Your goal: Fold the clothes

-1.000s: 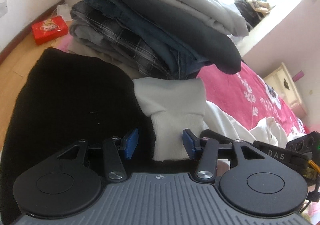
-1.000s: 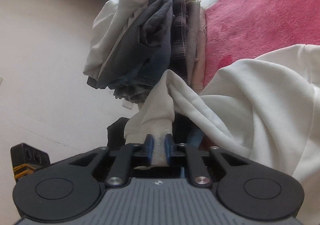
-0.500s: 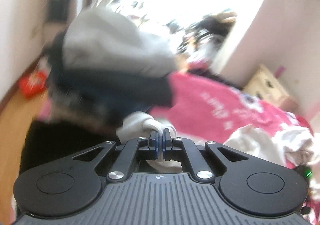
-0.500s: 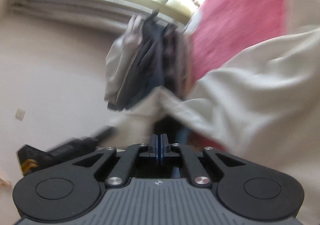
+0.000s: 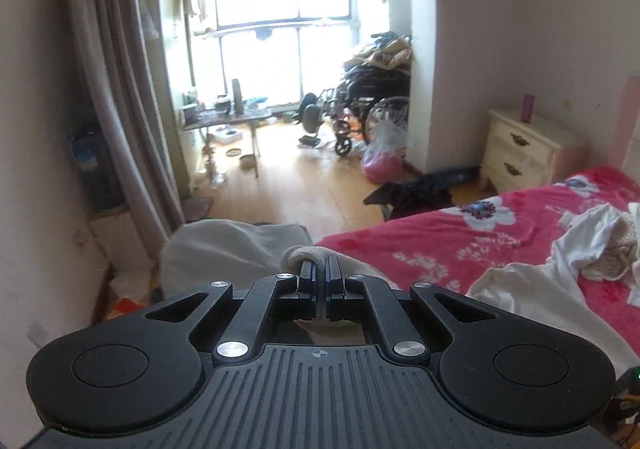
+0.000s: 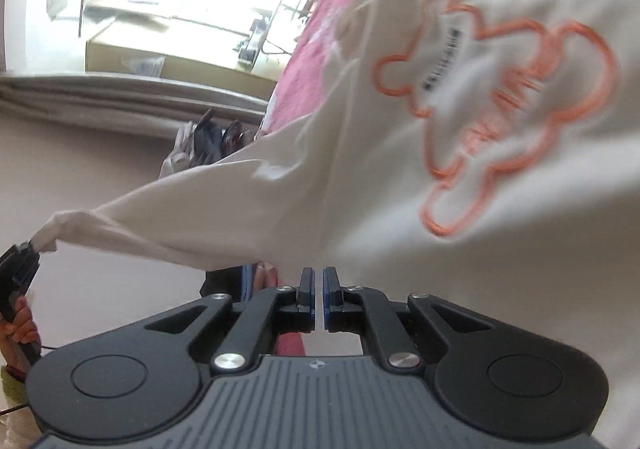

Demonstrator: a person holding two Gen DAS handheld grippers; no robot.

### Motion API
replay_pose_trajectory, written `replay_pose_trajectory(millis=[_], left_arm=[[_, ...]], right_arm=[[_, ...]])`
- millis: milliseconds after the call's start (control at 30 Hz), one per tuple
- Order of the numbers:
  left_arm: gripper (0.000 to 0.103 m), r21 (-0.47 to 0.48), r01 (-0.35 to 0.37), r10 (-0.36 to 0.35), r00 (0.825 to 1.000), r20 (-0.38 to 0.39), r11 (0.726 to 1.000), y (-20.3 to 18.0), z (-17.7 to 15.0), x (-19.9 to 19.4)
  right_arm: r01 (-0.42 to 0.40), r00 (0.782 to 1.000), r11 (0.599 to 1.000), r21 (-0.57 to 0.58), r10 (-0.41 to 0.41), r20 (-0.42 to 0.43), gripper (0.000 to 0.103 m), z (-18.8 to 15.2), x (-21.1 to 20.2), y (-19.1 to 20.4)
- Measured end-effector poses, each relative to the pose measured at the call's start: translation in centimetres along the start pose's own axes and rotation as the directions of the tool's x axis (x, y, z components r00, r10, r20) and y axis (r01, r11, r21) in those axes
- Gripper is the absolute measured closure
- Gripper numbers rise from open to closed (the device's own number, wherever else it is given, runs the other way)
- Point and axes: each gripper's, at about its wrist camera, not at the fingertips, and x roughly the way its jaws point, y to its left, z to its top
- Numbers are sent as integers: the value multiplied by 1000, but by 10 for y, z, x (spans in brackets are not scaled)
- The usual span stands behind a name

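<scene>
Low centre of both views, left gripper (image 5: 320, 281) and right gripper (image 6: 319, 289) are clenching a white sweatshirt (image 6: 400, 177), spreading it aloft; folding not yet begun.

The small black print inside the orange outline (image 6: 516, 109) on the white sweatshirt (image 6: 400, 185) is motion-blurred and unreadable. The person's hand (image 6: 20, 325) is cut by the lower-left edge. Window (image 5: 280, 9) glare washes out whatever lies outdoors.

Bed (image 5: 460, 245) with pink floral blanket, lower right of left wrist view. Crumpled white clothes (image 5: 580, 261) lie on blanket toward right edge. Wooden floor (image 5: 304, 185) beyond bed; black garment (image 5: 416, 191) lies on it.
</scene>
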Motion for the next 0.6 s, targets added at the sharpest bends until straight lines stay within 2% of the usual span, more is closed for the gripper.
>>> replay_pose_trajectory(millis=[133,267,400,500,600], left_arm=[[101,-62,-35,32,998,-59,997,15,4,-12],[101,-134,-83,66,989,-130,988,43,-13,-21],[101,-241,-121,73,977,-198,963,81,-33,-23],[101,-266,-161,94,965,-246,951,106,-55,-11],[101,-284,-222,126,940,-318,933,132,-86,9]], right_arm=[[16,1000,1000,-13,-16,-13,97,-5,-3,-9],[2,1000,999,-35,-2,-14,97,-3,-7,-7],[-1,1000,999,-37,1,-10,97,0,-10,-11],[12,1000,1000,-27,-12,-12,97,0,-11,-16],[27,1000,999,-19,-27,-13,97,-1,-12,-19]])
